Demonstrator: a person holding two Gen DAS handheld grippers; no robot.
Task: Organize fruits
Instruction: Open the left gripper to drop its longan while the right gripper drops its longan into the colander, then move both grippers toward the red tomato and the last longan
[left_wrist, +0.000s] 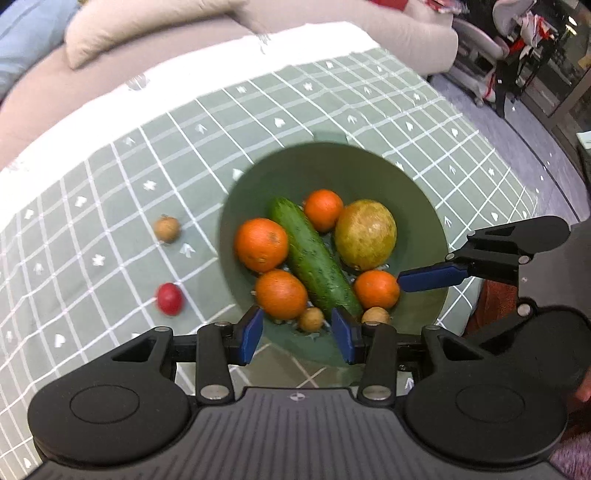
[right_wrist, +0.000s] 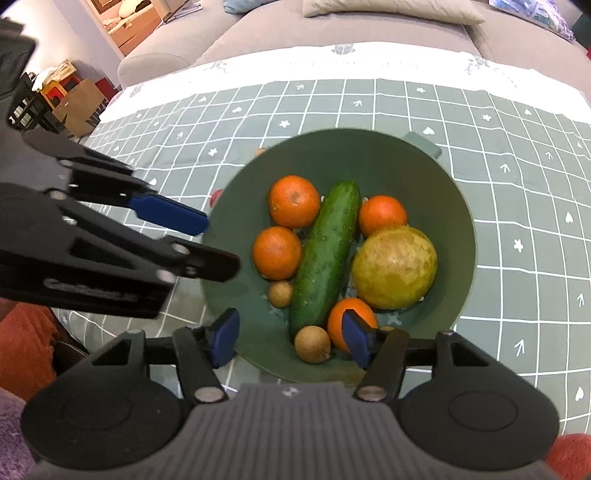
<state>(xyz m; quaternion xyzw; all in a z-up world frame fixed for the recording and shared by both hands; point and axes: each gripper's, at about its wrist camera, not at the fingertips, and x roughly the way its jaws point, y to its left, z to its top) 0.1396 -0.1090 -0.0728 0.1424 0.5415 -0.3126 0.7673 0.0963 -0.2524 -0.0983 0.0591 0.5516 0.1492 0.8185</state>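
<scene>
the green bowl sits on the table, holding four oranges, one cucumber, one yellow-green round fruit and two small brown fruits. one more brown fruit and one red fruit lie on the cloth left of the bowl. left tongs and right tongs hang wide open and empty over the bowl's near rim.

A long green cucumber lies among oranges in the green round bowl; a small red fruit lies left on the desk.
</scene>
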